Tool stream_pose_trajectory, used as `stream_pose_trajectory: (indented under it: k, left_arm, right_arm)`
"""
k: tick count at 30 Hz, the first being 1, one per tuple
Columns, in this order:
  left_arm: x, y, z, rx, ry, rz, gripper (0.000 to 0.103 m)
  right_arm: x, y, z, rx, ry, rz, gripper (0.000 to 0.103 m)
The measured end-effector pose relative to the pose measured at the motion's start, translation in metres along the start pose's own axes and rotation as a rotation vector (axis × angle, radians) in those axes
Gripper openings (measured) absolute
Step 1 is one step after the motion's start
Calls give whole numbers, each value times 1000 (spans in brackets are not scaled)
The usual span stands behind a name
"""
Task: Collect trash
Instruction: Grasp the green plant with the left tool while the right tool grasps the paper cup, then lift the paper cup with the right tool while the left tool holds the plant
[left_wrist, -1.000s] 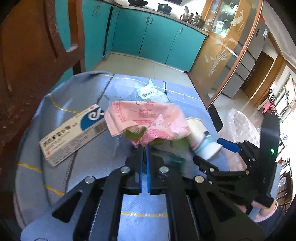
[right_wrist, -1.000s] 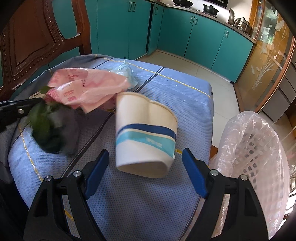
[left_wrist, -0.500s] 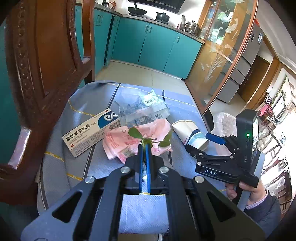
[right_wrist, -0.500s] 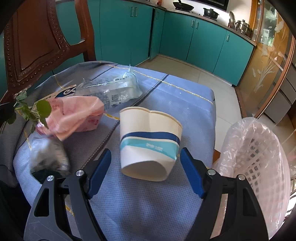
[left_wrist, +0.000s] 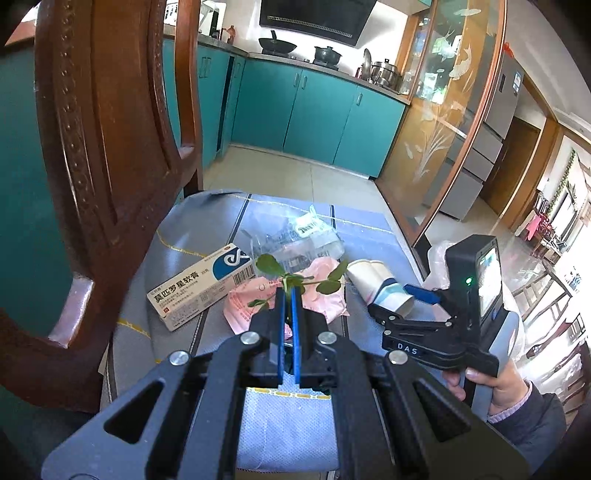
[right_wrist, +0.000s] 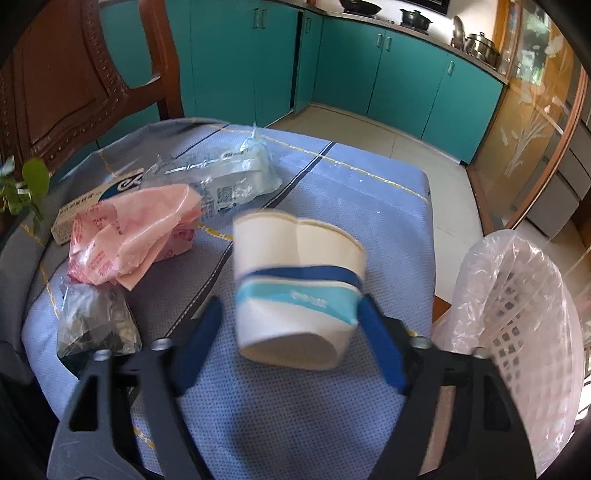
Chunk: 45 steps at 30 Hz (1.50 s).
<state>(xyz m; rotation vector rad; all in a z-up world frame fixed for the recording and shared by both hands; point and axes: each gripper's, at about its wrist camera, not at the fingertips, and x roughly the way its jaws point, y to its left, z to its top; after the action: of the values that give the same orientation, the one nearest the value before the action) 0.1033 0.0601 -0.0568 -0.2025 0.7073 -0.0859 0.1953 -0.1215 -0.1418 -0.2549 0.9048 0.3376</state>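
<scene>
- The left gripper (left_wrist: 287, 295), raised above the table (left_wrist: 295, 424), pinches a leafy sprig (left_wrist: 291, 280) between its blue pads, which are pressed nearly together on the thin stem. The stem could slide out on the way to the bin; the leaves hang free on both sides and only a sliver of it is gripped.
- On the cloth, from left: a box (left_wrist: 201, 286), a pink wrapper (left_wrist: 325, 295), a clear bag (left_wrist: 295, 240) behind it, and a crumpled cup (left_wrist: 376, 286) on its side.
- The right gripper (right_wrist: 288, 325) stands spread around the cup (right_wrist: 299, 288), its right pad at the blue band, its left pad apart from the paper. The cup is already dented; a hard squeeze could flatten it, or it could roll away towards the table edge.
- The bin (right_wrist: 517, 314), lined with thin plastic, stands just beside the table's right edge. A careless swing could snag the liner.
- Only the right wrist view shows a dark foil bag (right_wrist: 96, 321) at the near left corner, and the bin's open mouth; of the sprig (right_wrist: 26, 188) it catches only leaves at the far left.
- Only the left wrist view shows the pinch on the stem, the box's print, and the right hand (left_wrist: 495, 384) on its handle.
</scene>
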Motion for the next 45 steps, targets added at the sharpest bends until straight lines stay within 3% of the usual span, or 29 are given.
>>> stream_pose_trajectory:
  k: [23, 45]
  left_arm:
    - [-8, -5, 1, 41, -34, 50, 4]
    - [-1, -6, -5, 52, -6, 57, 4]
  right_arm:
    - [-14, -1, -4, -15, -33, -12, 64]
    - [-23, 0, -6, -17, -44, -24, 64]
